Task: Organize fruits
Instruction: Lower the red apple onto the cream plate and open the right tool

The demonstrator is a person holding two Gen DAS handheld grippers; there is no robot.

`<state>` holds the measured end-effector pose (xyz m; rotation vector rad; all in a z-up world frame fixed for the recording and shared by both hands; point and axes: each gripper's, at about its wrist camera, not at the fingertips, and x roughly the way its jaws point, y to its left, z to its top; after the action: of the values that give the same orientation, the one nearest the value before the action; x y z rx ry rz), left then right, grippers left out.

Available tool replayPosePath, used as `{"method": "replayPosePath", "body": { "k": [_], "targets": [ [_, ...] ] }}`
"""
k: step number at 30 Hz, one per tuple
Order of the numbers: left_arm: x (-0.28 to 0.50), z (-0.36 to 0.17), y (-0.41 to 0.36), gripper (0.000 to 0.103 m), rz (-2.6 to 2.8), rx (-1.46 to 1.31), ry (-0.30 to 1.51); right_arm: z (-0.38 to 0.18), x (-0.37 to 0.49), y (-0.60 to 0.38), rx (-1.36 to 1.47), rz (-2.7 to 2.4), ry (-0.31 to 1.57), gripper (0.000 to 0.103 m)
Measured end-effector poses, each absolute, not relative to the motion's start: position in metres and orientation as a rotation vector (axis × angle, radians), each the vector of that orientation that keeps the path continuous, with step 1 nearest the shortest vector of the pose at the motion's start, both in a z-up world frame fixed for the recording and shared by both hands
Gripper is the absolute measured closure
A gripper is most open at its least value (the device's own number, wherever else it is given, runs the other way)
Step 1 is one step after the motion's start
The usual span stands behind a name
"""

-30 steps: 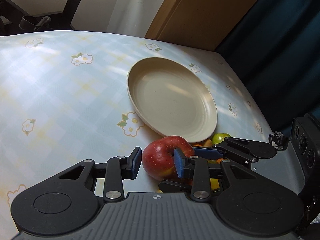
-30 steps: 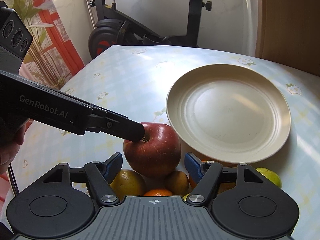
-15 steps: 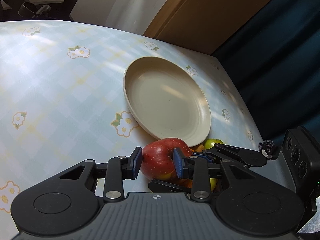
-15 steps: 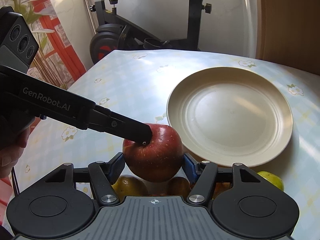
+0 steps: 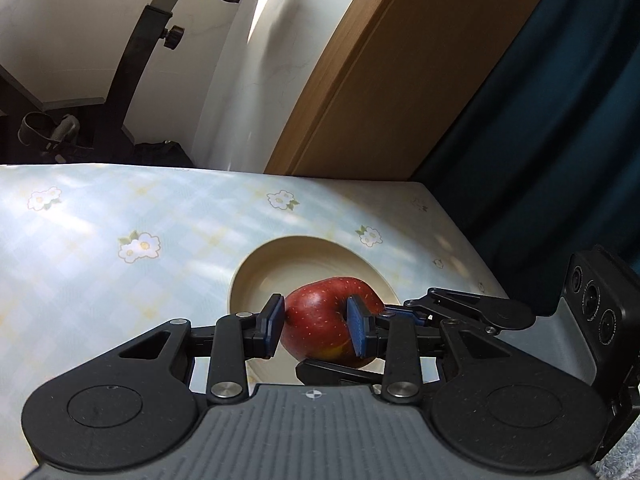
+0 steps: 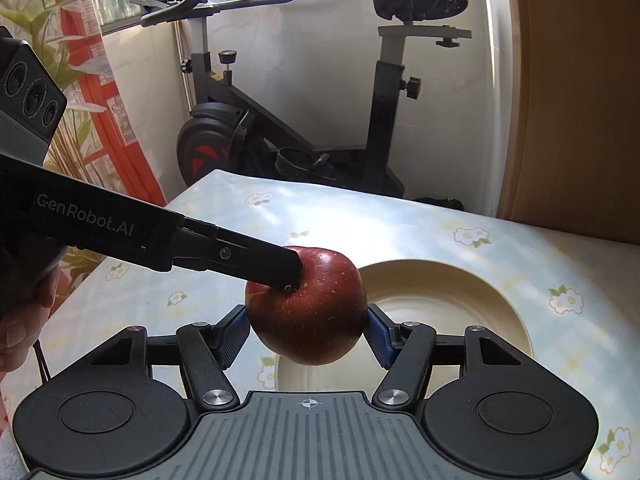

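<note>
Apple hides plate centre; hand cut by frame edge.

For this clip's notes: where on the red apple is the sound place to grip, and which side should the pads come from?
Grip the apple across its widest middle, pads coming in level from opposite flanks, as the right hand-held gripper does. The skin is round and smooth, so the broad belly gives the pads the most surface. The dimple at the stem, where a finger of the left hand-held gripper sits, looks less secure.
</note>
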<state>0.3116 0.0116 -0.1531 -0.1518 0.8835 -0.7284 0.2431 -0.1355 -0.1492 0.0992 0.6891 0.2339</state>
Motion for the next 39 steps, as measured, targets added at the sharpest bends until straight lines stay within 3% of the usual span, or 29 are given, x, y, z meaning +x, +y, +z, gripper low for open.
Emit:
{"method": "replayPosePath", "body": {
  "k": [16, 32, 36, 39],
  "targets": [
    [0.375, -0.202, -0.004, 0.067, -0.622, -0.223, 0.993, -0.194, 0.302, -0.147, 0.113, 0.233, 0.750, 0.045],
    [0.370, -0.204, -0.007, 0.064, -0.596, -0.166, 0.977, -0.199, 0.307, -0.141, 0.127, 0.205, 0.805, 0.044],
    [0.368, -0.198, -0.008, 0.063, -0.575, -0.127, 0.970, -0.192, 0.303, -0.139, 0.115, 0.197, 0.794, 0.031],
    [0.364, -0.189, 0.000, 0.063, -0.571, -0.151, 0.941, -0.184, 0.295, -0.143, 0.114, 0.198, 0.787, 0.031]
  ]
}}
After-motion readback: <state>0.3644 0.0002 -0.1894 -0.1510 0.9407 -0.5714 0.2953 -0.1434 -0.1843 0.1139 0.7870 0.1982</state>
